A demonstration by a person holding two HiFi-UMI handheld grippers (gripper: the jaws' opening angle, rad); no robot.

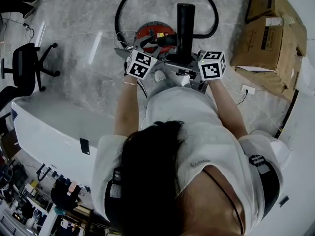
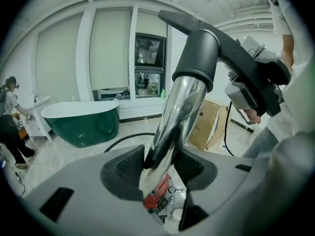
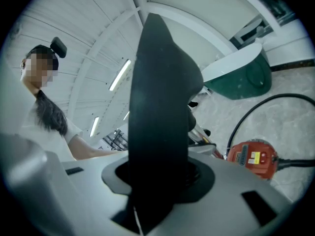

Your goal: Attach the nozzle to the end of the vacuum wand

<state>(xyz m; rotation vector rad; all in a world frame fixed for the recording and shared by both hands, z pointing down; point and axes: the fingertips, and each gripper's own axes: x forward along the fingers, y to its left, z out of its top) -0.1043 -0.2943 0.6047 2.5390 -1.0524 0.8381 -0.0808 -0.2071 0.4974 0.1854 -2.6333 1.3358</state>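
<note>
Left gripper (image 2: 160, 167) first: clamped on the chrome vacuum wand (image 2: 179, 104), pads hard against both flanks, tube rising toward 1 o'clock. Over to the right gripper (image 3: 157, 181): closed around the black crevice nozzle (image 3: 160, 97), gap filled pad to pad, narrow tip up at 12. Nozzle collar sitting over the wand's top end in the left gripper view; depth of seating impossible to judge.

Dangers from here, by judgement: cocking the collar on the tube with any tilt of the right hand, then jamming half-on. Sliding along slick chrome under a hard push, with only two pads for bracing. Letting go early and dropping a loose nozzle onto the stone floor (image 1: 88, 18).

Only in the head view: both grippers side by side, and the whole black hose (image 1: 116, 16) looping round the red canister (image 1: 153, 32) at 12. Only in the left gripper view: the joint itself, plus a green bathtub (image 2: 81, 124) at 9. In the right gripper view, just the nozzle's flat flank, joint hidden behind it.
</note>
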